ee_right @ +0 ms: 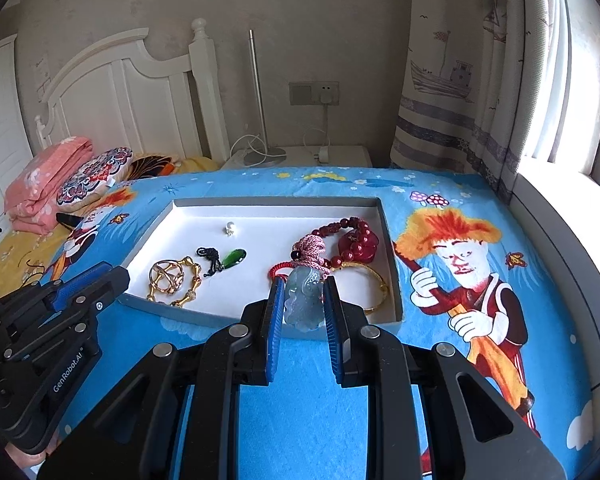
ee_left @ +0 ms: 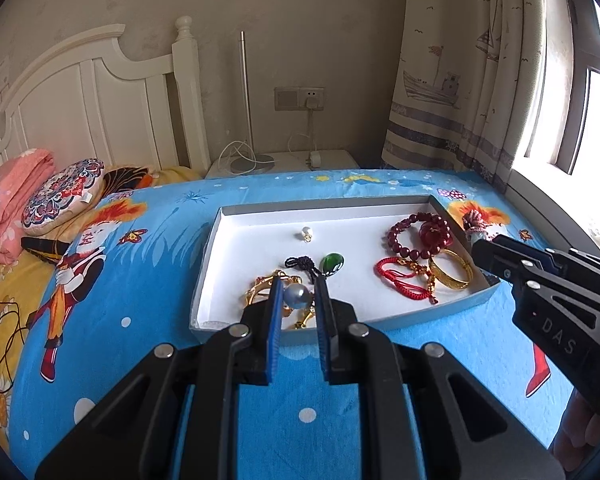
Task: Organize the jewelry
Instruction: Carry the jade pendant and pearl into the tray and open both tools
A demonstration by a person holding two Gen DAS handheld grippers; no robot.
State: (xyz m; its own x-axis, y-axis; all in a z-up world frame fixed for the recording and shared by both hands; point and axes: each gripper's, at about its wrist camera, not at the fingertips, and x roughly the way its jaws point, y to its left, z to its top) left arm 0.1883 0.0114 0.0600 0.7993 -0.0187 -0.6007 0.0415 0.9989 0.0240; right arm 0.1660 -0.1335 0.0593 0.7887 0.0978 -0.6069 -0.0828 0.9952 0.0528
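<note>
My left tool [ee_left: 298, 300] pinches a grey-blue pearl-like bead [ee_left: 297, 297] between its blue pads, held just over the near left corner of the shallow white tray [ee_left: 260, 220] on the bed [ee_left: 172, 216]. Under and behind the bead lies a gold link bracelet [ee_right: 176, 280], its knobbly segments curled into a loose ring. Just ahead of that tool sit a glossy green oval pendant [ee_left: 332, 263] on a dark knotted cord and, farther ahead, a tiny white pearl piece [ee_left: 308, 233].

My right tool [ee_right: 302, 304] grips a pale green jade pendant [ee_right: 303, 300] — carved, translucent, cloudy at the edges — with a braided pink cord [ee_right: 310, 250] bunched above it and a dark bead at the knot. It hangs over the tray's near rim. Ahead and to that tool's right lie dark red beaded bracelets [ee_right: 354, 240], round and shiny, piled together against the tray's right wall. A plain gold bangle [ee_right: 374, 284] lies just right of the tool, and a red braided cord bracelet [ee_left: 400, 280] rests beside the bangle, touching it.
</note>
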